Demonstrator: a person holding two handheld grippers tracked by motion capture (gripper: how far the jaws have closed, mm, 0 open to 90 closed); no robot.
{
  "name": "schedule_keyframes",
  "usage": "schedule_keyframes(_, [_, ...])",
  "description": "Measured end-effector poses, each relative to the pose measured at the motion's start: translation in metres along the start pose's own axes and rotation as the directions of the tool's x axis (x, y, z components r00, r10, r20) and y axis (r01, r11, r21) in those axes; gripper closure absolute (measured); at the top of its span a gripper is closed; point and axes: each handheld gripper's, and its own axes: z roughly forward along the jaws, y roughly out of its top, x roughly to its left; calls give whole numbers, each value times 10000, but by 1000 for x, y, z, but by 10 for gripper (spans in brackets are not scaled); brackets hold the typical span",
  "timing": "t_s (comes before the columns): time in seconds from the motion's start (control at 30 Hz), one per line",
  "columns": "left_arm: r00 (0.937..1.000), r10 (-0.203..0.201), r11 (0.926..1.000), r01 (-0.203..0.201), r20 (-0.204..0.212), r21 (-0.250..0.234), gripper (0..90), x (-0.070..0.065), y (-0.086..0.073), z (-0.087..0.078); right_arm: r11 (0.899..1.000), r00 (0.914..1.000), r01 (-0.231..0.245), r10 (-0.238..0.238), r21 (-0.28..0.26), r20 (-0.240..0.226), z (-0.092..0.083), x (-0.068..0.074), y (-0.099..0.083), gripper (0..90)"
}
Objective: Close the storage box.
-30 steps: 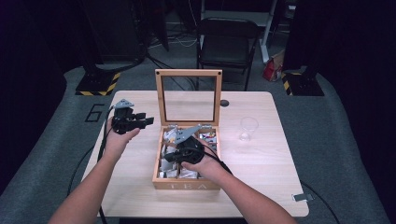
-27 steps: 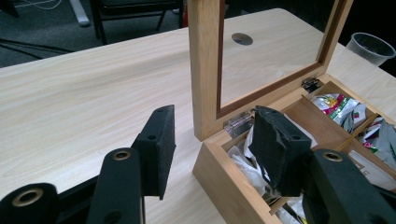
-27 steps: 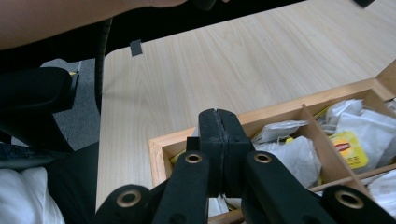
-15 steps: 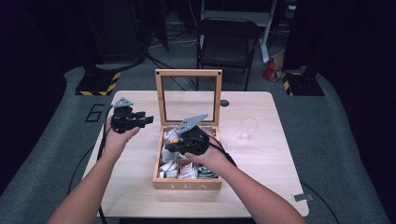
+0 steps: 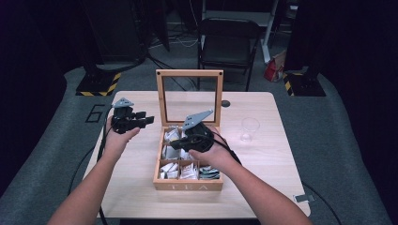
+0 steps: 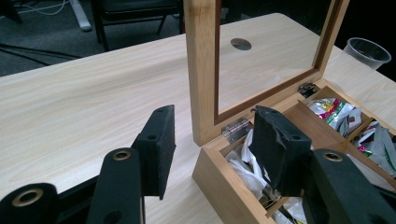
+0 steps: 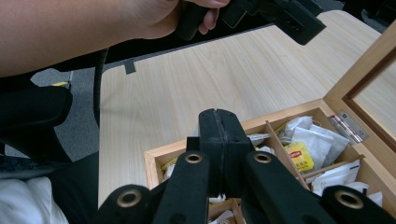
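A wooden tea box (image 5: 187,185) stands mid-table with its glass-paned lid (image 5: 189,96) upright. Its compartments hold several tea bags (image 7: 312,139), one of them a yellow packet (image 7: 299,157). My right gripper (image 5: 174,144) hovers over the box's left compartments, jaws pointing left. In the right gripper view the right gripper (image 7: 218,116) is shut, pads pressed flat together, with nothing visible between them. My left gripper (image 5: 148,120) is held above the table left of the box; the left gripper (image 6: 212,126) stands open and empty, facing the lid's hinge corner (image 6: 236,128).
A clear plastic cup (image 5: 249,129) stands on the table right of the box. A round cable hole (image 5: 225,103) sits near the table's far edge. A black chair (image 5: 229,44) is behind the table. The left hand and its gripper (image 7: 280,16) cross the top of the right gripper view.
My right gripper has risen from inside the box to above its compartments, still shut. The left gripper and the box have stayed put.
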Motion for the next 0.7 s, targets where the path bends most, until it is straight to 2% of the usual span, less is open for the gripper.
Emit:
schedule_keyframes(0.13, [10000,-55,10000,55,-6,15,494,0,0,-2,9998,9998,-184,185,-90,28,-7,-2,-1,900])
schedule_keyframes(0.7, [10000,27,10000,-27,-33,-34,494,0,3,-2,9988,9945,-340,373,-351,974,-48,-19,-2,900])
